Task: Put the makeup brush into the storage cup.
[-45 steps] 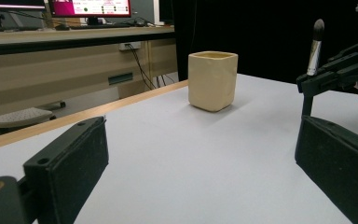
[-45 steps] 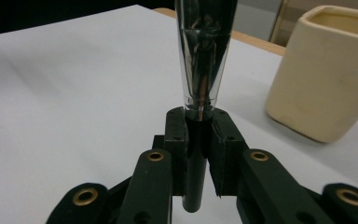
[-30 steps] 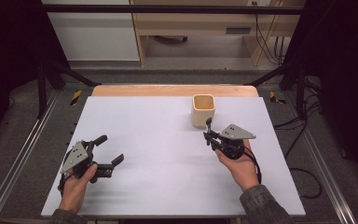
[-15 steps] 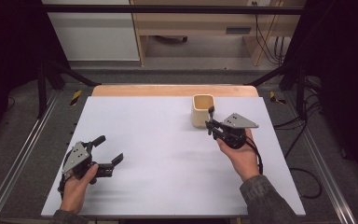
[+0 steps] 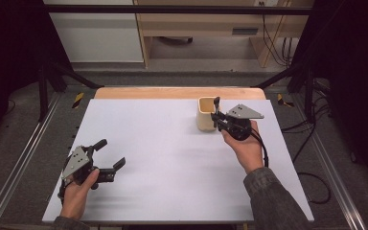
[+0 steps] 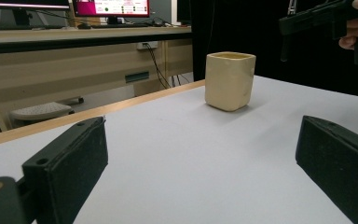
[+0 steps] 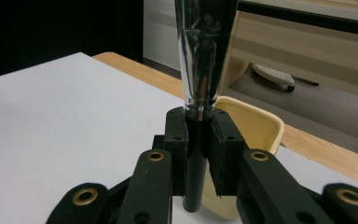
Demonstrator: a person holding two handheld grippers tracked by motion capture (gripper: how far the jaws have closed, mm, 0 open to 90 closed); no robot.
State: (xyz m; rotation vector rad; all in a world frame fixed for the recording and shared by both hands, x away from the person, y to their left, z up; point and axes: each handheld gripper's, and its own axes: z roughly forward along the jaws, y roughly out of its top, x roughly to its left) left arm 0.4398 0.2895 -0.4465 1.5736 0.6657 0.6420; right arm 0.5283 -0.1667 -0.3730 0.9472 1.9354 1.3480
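Cup (image 5: 205, 114) of cream plastic stands upright near the table's (image 5: 163, 158) far edge. We hold our right gripper (image 5: 216, 114) just beside its rim, jaws clamped on a tool (image 7: 204, 56) with a black handle and shiny metal shaft. Our left gripper (image 5: 109, 154) rests well apart near the front-left corner, jaws wide with nothing between them.

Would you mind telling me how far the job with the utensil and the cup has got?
Done: the right gripper is shut on a black-handled metal utensil. In hand: it holds the utensil upright beside the beige cup. Left: lowering it into the cup, probably. The left gripper rests open.
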